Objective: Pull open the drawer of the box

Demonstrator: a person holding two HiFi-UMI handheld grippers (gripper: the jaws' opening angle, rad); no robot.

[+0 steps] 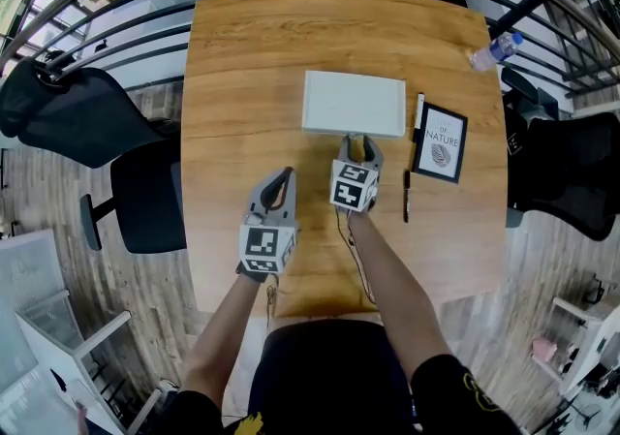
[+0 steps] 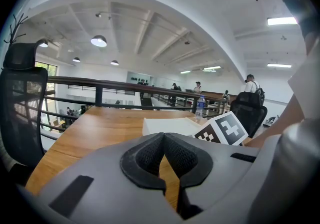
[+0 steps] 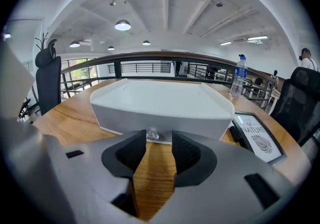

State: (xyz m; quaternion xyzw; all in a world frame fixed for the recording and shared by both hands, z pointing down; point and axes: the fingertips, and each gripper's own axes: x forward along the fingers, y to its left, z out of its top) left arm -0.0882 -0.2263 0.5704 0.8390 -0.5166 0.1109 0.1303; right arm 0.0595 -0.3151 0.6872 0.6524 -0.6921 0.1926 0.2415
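Wooden tabletop point(image 1: 242, 65) lies under my left gripper point(image 1: 283, 176), its jaws pressed together at the tips on nothing, hovering short of the white box point(image 1: 354, 104) that sits mid-table with its drawer apparently shut. Further right, my right gripper point(image 3: 159, 138) stands with jaws apart at the drawer front, the small clear knob point(image 3: 152, 133) between the tips but nearer the left pad and not yet pinched, so I should centre it, close firmly, then pull straight back toward me, level with the table. Rightmost, the framed print point(image 1: 441, 142) and pen point(image 1: 406, 196) lie clear of that pull line.
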